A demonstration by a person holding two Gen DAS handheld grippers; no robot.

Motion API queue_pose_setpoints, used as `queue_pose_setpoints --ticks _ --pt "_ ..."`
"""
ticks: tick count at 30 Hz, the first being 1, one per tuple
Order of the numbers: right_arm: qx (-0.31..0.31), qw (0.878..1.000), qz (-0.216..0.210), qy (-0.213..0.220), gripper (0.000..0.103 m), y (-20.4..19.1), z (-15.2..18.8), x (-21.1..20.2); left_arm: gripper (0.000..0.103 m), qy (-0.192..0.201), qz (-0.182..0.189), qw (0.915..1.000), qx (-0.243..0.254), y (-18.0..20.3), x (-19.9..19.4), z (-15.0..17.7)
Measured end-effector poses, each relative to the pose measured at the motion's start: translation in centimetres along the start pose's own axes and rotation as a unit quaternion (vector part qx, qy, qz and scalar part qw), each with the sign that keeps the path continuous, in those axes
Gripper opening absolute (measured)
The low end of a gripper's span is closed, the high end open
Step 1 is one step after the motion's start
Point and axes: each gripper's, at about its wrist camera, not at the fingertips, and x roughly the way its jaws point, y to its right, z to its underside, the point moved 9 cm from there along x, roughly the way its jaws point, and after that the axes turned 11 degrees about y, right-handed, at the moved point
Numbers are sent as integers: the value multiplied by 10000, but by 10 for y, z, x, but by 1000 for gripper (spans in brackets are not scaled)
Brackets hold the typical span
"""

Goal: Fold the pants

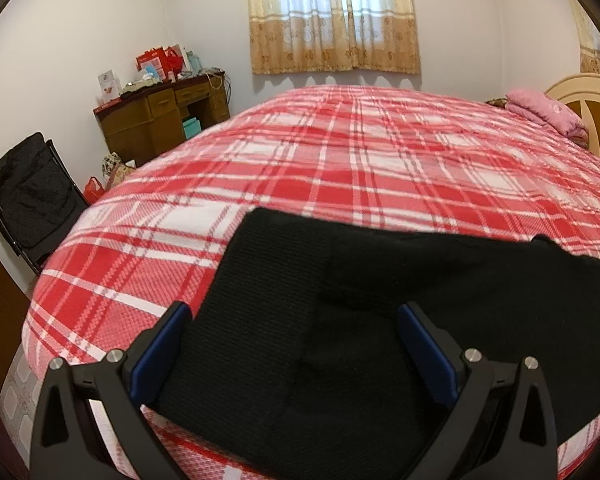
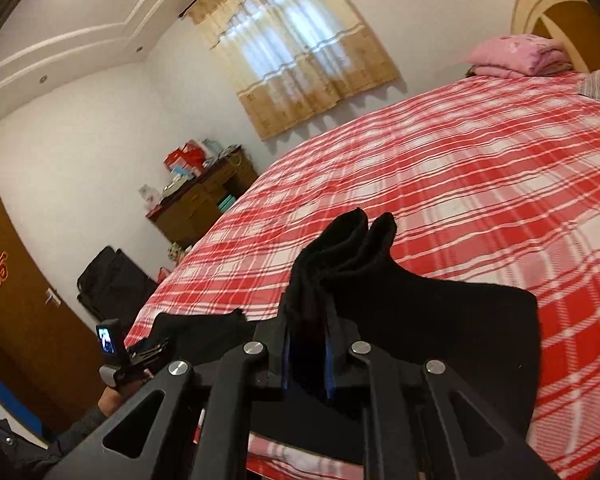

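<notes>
In the left wrist view, our left gripper [image 1: 292,320] stands wide open, its blue-padded fingers [image 1: 162,354] straddling the near end of the black ribbed knit pants [image 1: 380,300] without pinching them, though we cannot tell whether the pads touch the cloth. The pants lie flat on the red-and-white plaid bedspread [image 1: 340,152] at the bed's near edge, their long axis running from 6 o'clock, under the tongs, out towards 3 o'clock, so that far end lies well apart from this hand. In the right wrist view, our right gripper [image 2: 306,344] is clamped tight on a bunched fold of the pants [image 2: 440,312], and a doubled tuft of cloth sticks up at 12 o'clock past the fingertips. The rest spreads towards 3 o'clock, dark, matte and limp. The left gripper shows at 9 o'clock, near the same garment; we judge the right hand carries the fold.
</notes>
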Motion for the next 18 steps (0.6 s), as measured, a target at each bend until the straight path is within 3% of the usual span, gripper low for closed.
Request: queue_pose_setpoints --ticks 7,18 --pt "-262 9988 -222 -354 12 -28 25 34 103 262 156 9994 -172 6 -13 -18" --pt "-774 9907 -357 -1056 12 -59 85 91 103 369 610 9975 2 42 -29 -30"
